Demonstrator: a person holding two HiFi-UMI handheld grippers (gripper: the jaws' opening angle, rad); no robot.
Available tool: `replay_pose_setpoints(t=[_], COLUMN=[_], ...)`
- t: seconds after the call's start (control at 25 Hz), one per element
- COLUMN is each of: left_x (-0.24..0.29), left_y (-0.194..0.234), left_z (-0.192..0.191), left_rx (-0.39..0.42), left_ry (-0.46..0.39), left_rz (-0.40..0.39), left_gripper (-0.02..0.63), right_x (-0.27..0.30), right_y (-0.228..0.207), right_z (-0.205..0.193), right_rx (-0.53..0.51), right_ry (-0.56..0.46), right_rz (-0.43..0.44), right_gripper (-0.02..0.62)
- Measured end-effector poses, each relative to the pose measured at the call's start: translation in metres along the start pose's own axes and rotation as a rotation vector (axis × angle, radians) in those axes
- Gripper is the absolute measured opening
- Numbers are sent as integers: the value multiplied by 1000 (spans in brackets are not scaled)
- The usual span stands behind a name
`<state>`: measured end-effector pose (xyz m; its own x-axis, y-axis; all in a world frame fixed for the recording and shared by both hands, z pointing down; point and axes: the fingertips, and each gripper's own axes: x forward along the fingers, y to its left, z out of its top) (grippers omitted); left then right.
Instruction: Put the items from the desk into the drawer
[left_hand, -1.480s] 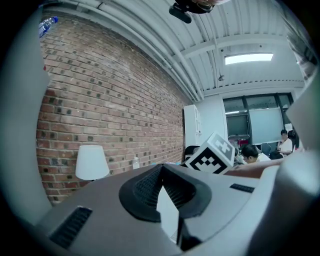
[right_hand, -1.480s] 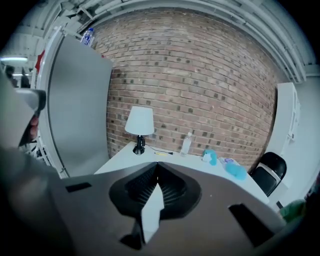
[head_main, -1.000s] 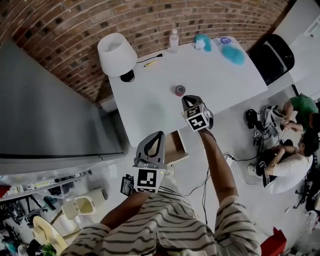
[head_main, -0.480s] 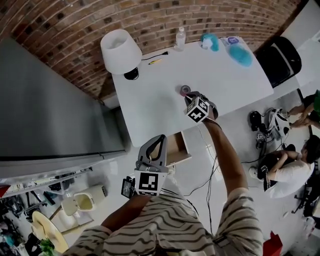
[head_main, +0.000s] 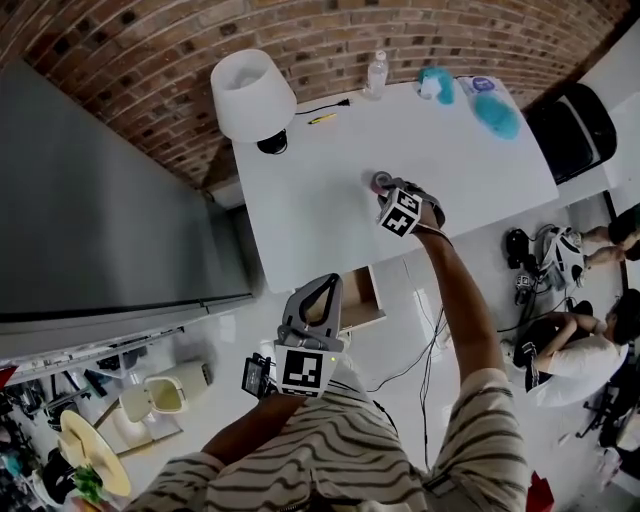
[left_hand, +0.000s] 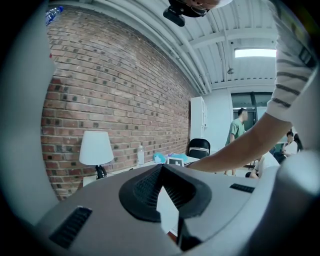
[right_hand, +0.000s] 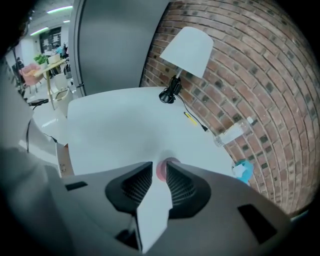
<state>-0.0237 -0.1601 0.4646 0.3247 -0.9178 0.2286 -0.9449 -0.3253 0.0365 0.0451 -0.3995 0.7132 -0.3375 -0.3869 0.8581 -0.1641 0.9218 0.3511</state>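
The right gripper's (head_main: 389, 194) fingers have just been opening and stand half wide. The tape roll (right_hand: 161, 171) sits on the table (head_main: 320, 190) at their 12 o'clock, not yet between them. Straddle it squarely, then squeeze. The left gripper's (head_main: 323, 287) fingers are together and empty, by the drawer (head_main: 360, 300).

The head view is brightly and evenly lit, and the white desk (head_main: 330, 190) is rendered nearly blown out, with only faint shadows. The brick wall (head_main: 330, 40) is bowed by strong barrel distortion along the top edge. In the left gripper view, glare is thrown by a ceiling light panel (left_hand: 255, 52) at upper right, and the frame's edges are darkened to black. In the right gripper view, the bottom foreground is blurred and the corners are vignetted.
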Motion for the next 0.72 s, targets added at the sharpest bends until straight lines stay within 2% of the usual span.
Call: replay_pose_setpoints(t=[0.44,0.72], left_x=[7,6], left_y=[-2,5], left_z=[-10,-21], left_rx=[-5,-4], left_ry=[10,20], left_rz=[3,29], left_gripper=[6,6], right_x=[44,66], right_y=[-3,-5], right_z=[-16,-27], right_rx=[-144,-174], right_ry=[81,114], right_rz=[114,153], right_gripper=[106,114])
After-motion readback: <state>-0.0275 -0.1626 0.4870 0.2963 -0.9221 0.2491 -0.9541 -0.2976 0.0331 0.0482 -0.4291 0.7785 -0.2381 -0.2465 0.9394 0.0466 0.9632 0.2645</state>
